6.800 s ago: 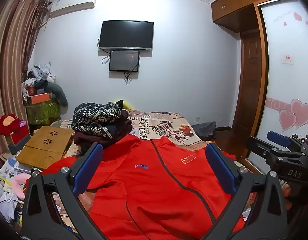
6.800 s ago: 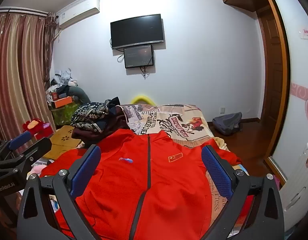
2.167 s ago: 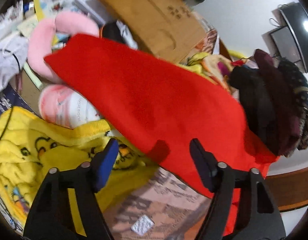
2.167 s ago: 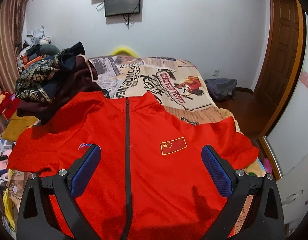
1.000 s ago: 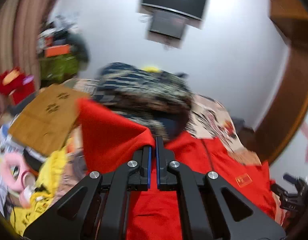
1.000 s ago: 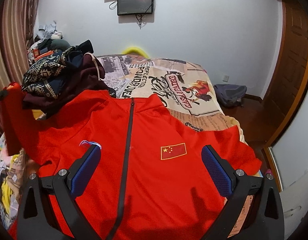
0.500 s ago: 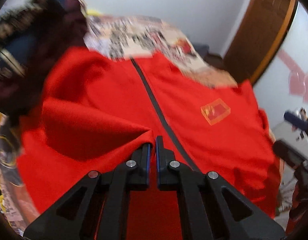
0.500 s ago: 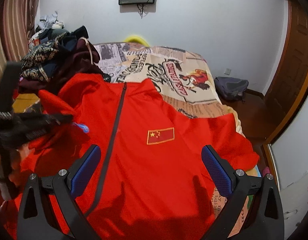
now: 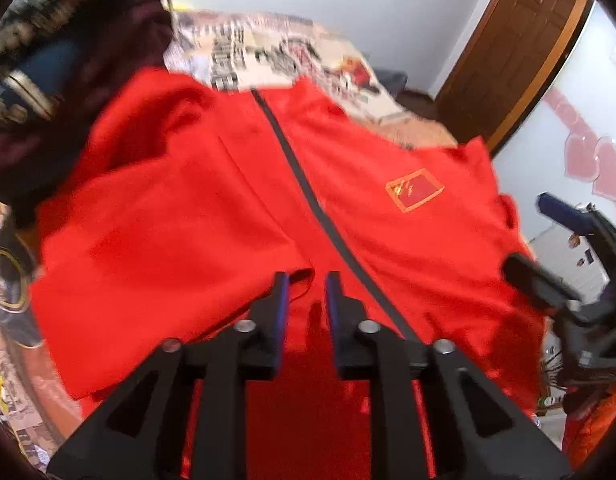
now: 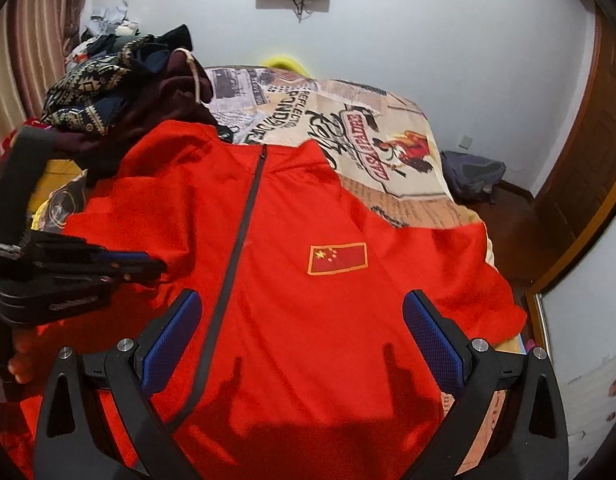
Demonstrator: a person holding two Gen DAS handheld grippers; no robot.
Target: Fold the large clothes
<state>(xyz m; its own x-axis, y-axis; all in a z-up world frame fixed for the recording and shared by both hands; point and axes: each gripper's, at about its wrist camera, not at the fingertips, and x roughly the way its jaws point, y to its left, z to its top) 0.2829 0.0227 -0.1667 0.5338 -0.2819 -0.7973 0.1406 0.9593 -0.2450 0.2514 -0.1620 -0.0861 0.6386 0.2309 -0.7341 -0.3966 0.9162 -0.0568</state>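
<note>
Now left tool slightly parted over red jacket, right tool wide apart.

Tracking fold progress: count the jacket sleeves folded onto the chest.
1: the sleeve beside the clothes pile, its cuff at the left tongs. The other sleeve lies spread out.

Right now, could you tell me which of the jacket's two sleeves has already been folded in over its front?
The sleeve beside the left tongs lies across the red jacket's chest; the other sleeve is spread outward toward the door.
</note>
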